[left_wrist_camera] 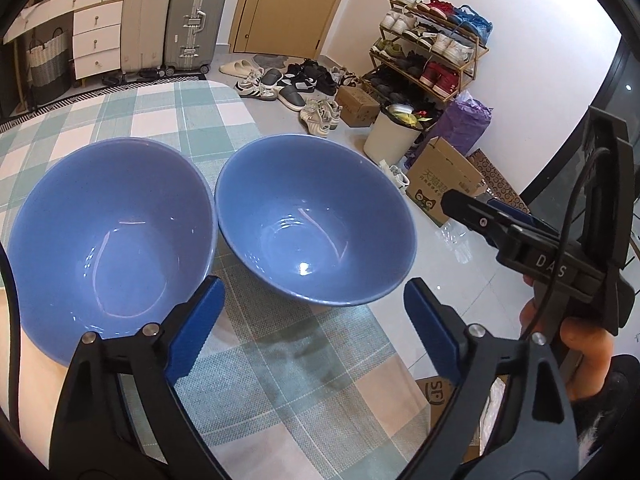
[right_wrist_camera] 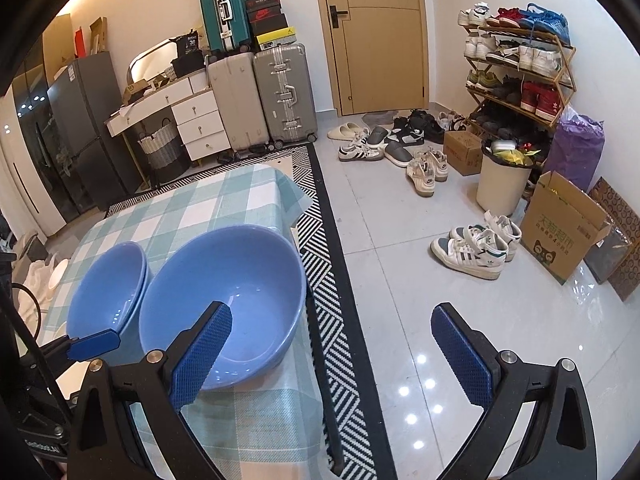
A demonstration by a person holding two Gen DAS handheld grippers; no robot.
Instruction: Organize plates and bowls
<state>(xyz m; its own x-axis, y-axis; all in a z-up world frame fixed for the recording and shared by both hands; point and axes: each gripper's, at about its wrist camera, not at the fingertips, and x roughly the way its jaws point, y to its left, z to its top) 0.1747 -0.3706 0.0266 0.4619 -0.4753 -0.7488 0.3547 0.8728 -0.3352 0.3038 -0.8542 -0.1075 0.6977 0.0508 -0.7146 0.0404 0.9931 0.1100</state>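
- The left gripper (left_wrist_camera: 312,320) is spread wide and grasps nothing. The near rim of the right-hand blue bowl (left_wrist_camera: 316,220) lies just ahead of it, between the lines of its two fingers but clear of both pads.
- The right gripper (right_wrist_camera: 332,352) is likewise released and empty. Its left finger (right_wrist_camera: 202,354) overlaps that same bowl (right_wrist_camera: 224,300) in the right wrist view; I cannot tell whether it touches the rim or hangs in front of it. Its other finger is out over bare floor (right_wrist_camera: 400,280).
- This bowl sits close to the edge of the checked tablecloth (right_wrist_camera: 256,412), on the side towards the right gripper. A nudge outward from either finger, or a pinch on the glazed rim alone, could slide it off onto the tiles.
- Both grippers crowd one bowl, and the right one shows at the edge of the left wrist view (left_wrist_camera: 472,208). If both close in together, they could knock each other or tip the bowl.
- Left of the left gripper, just beside the first bowl and nearly rim to rim, stands the left-hand stack (right_wrist_camera: 106,284), which looks like two nested blue bowls. Swinging the single bowl across too low could clip that rim and chip it, or shove the stack.
- Farther off, beyond the table, a striped rug (right_wrist_camera: 324,240), loose shoes (right_wrist_camera: 476,250) and a white bin (right_wrist_camera: 502,184) wait to catch anything dropped.
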